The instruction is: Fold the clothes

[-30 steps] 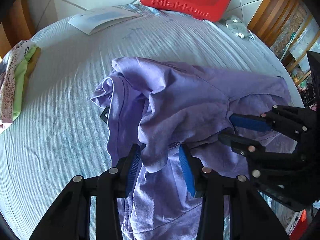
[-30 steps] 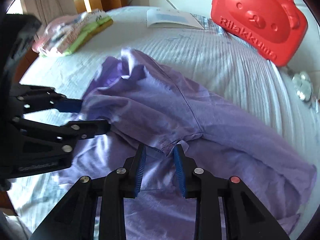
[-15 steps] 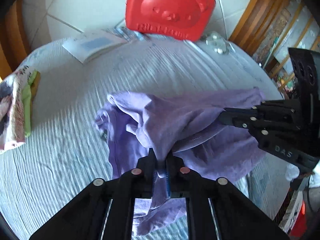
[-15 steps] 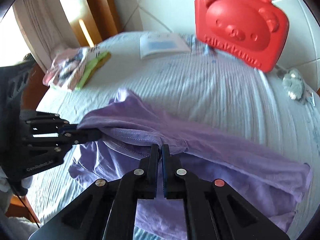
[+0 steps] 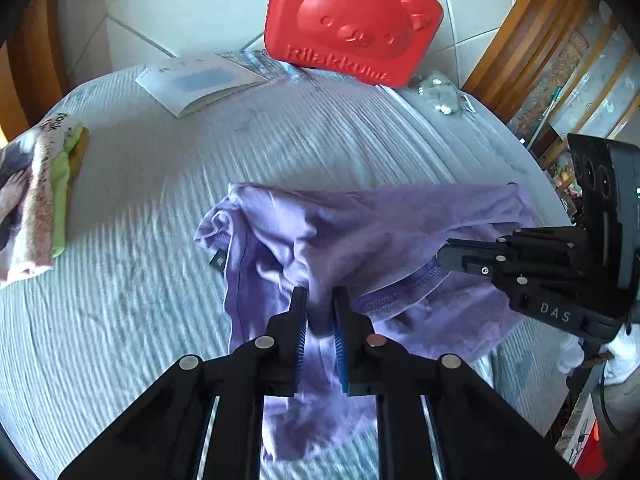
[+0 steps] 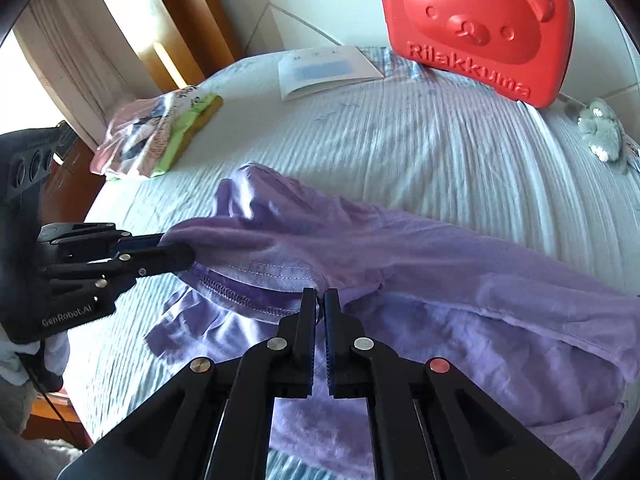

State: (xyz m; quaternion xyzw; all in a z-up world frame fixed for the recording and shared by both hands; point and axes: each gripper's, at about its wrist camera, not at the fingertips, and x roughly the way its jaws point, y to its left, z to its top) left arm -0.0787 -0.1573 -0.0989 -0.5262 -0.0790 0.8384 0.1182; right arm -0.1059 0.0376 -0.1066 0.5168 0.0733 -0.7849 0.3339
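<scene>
Left wrist view. The left gripper [image 5: 320, 300] is nearly closed, its blue pads pinching a gathered fold of the purple garment [image 5: 360, 240], having clamped down within the last second. The garment lies crumpled on the pale ribbed bedcover [image 5: 140, 300], partly lifted between the two tools, with a small dark label [image 5: 219, 259] showing at its left edge. The right gripper [image 5: 442, 258] enters from the right, its jaws closed on the cloth's hem. Beyond lie an open booklet [image 5: 200, 82], a red bear-faced case [image 5: 352, 24], a small grey plush toy [image 5: 438, 94] and, at far left, a folded patterned garment [image 5: 36, 196].

Right wrist view. The right gripper [image 6: 320, 300] stands all but shut, a thin edge of the purple garment [image 6: 440, 280] caught between its pads beside the stitched hem. The left gripper [image 6: 176, 250] reaches in from the left, closed on a bunched corner of the same cloth, which stretches taut between the two tools. The rest of it drapes rightward over the bedcover [image 6: 440, 152]. The booklet [image 6: 324, 70], red case [image 6: 476, 20], plush toy [image 6: 600, 128] and folded garment [image 6: 156, 140] lie behind.
</scene>
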